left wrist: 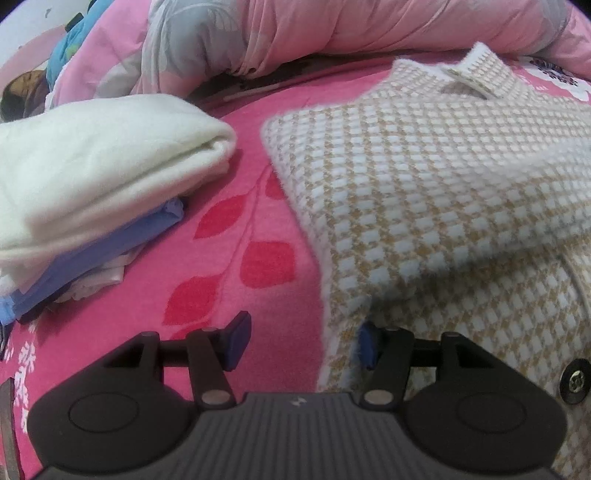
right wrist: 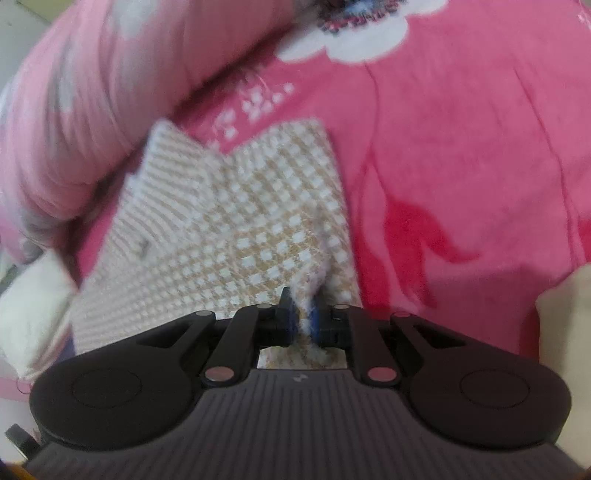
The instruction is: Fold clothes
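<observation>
- The left tongs (left wrist: 301,345) are standing spread; the left pad is hanging over the bare pink bedspread (left wrist: 258,229), while the right pad is touching the fuzzy hem of the houndstooth sweater (left wrist: 424,192), with nothing pinched between them.
- That sweater, a soft knit in tan and white checks with a fluffy white border and a small turned collar, is lying ahead and to the right of the left tongs, one fold of it lifting in a rounded ridge.
- A dark round button (left wrist: 575,380) is showing on the knit just right of the left tongs.
- Ahead and to the left of them, a stack of folded clothes (left wrist: 92,192) is resting on the bed: a thick cream plush piece on top, smooth blue cloth beneath.
- A puffy pink quilt (left wrist: 332,33), creased and rolled, is lying far ahead of both tongs.
- The right tongs (right wrist: 303,319) are pressing together on a tuft of the sweater's (right wrist: 240,229) white fuzzy edge, the knit spreading out ahead and to their left, blurred.
- To the right of them, the bedspread (right wrist: 461,147) is showing red leaf shapes and white flowers.
</observation>
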